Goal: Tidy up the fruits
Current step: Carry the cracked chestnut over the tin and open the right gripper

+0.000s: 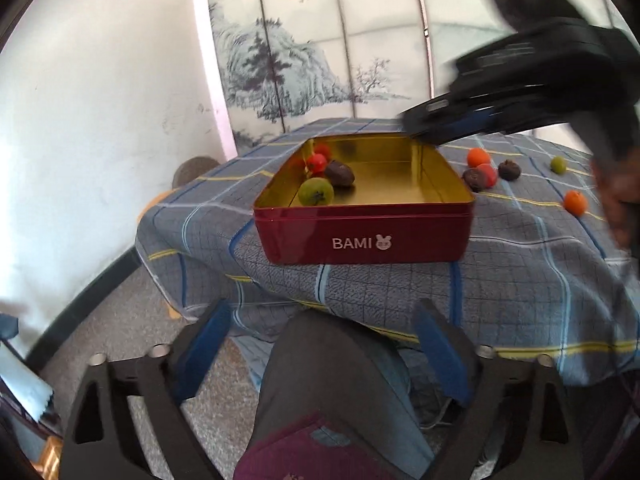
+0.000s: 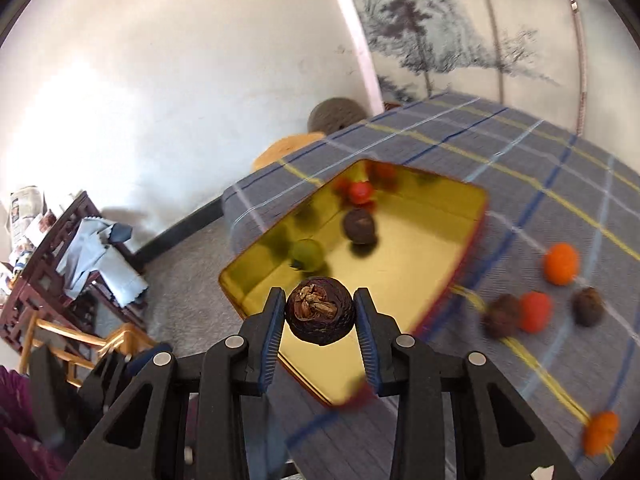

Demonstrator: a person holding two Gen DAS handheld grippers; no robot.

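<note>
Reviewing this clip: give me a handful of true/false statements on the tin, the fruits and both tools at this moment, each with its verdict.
1. The right tool grips a dark brown fruit above the red tin. True.
2. The tin holds no fruit. False: a green fruit, a red fruit and a brown fruit lie inside.
3. The left tool carries an orange fruit. False: it is open and holds nothing.
4. Several fruits lie on the plaid tablecloth beside the tin. True.

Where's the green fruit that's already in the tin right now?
In the left wrist view the green fruit lies inside the red tin, near its front-left corner, just in front of a dark brown fruit and a red fruit.
</note>
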